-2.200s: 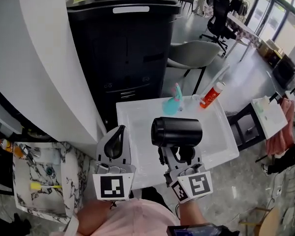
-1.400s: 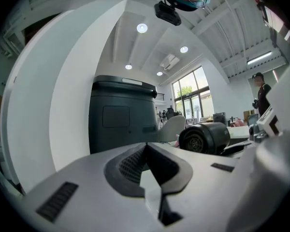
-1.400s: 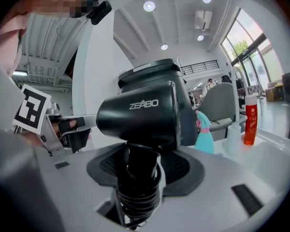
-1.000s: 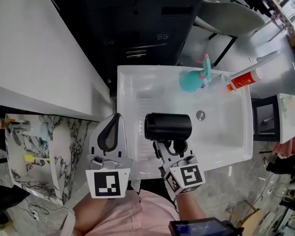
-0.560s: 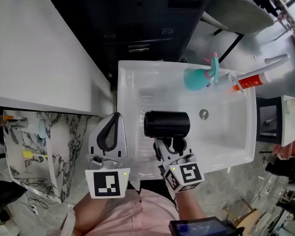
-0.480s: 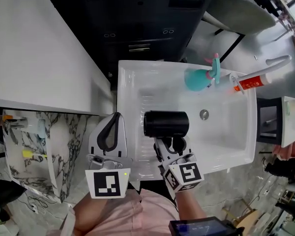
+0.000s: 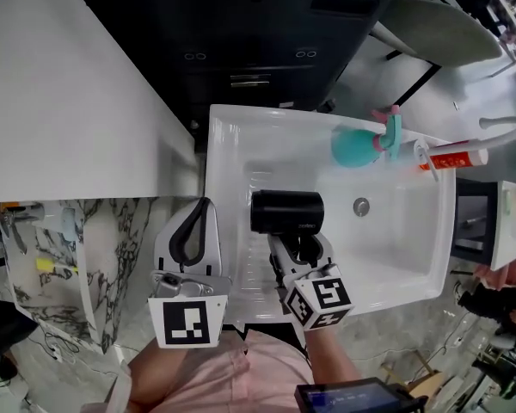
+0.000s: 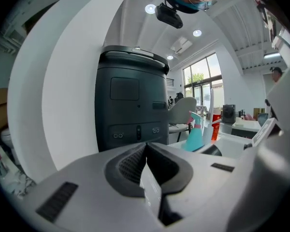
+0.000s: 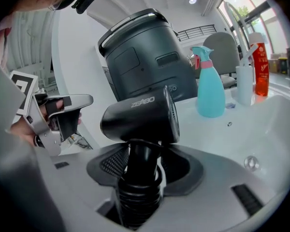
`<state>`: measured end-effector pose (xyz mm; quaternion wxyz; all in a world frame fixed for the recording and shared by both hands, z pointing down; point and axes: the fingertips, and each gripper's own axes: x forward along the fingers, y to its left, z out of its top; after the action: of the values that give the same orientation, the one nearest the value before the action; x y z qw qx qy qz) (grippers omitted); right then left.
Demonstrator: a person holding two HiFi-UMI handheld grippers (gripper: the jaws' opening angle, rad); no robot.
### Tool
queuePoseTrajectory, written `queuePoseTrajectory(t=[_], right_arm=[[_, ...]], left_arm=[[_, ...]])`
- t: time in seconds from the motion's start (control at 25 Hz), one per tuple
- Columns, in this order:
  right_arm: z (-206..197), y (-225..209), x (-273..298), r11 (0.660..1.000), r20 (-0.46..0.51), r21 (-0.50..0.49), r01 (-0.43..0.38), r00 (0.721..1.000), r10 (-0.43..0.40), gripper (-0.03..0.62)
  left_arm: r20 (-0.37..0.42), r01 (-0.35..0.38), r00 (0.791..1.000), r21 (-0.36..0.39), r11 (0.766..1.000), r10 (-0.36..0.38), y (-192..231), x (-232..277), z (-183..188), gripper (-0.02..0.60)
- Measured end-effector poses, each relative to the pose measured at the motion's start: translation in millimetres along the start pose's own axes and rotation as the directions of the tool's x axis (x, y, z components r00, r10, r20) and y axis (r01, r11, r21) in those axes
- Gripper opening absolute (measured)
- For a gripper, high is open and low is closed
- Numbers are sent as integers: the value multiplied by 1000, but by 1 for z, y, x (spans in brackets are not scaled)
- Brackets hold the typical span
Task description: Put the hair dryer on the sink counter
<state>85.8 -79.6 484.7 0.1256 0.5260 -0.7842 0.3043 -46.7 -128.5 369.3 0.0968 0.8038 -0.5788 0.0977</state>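
Note:
The black hair dryer (image 7: 285,212) hangs over the left part of the white sink (image 7: 215,157), barrel lying level. My right gripper (image 7: 299,243) is shut on its ribbed handle, which stands upright between the jaws in the right gripper view, where the hair dryer (image 9: 140,114) fills the middle above the right gripper (image 9: 144,153). My left gripper (image 7: 208,203) is shut with nothing in it, just left of the sink's left rim. In its own view the left gripper (image 8: 146,146) shows its tips pressed together.
A teal spray bottle (image 7: 359,144) and a red-and-white tube (image 7: 451,155) stand at the sink's far rim by the tap. The drain (image 7: 361,206) lies right of the dryer. A black cabinet (image 7: 258,33) stands behind, a white wall (image 7: 60,84) at left.
My right gripper has sunk a little toward the basin with the hair dryer still in it. The left gripper has sunk slightly too and stays shut.

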Motion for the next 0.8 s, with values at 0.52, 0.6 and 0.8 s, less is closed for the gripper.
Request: queuePoseTrajectory(t=[0.52, 0.6, 0.8], right_arm=[[-21, -15, 32, 994, -147, 95, 47, 989, -33, 218], [-24, -16, 36, 993, -171, 107, 58, 984, -39, 218], [-33, -22, 44, 988, -239, 133, 83, 970, -50, 218]], left_arm=[[-27, -29, 999, -18, 999, 29, 15, 12, -8, 11], [-32, -32, 999, -23, 999, 31, 18, 13, -10, 11], [-32, -31, 999, -25, 999, 30, 21, 17, -9, 11]])
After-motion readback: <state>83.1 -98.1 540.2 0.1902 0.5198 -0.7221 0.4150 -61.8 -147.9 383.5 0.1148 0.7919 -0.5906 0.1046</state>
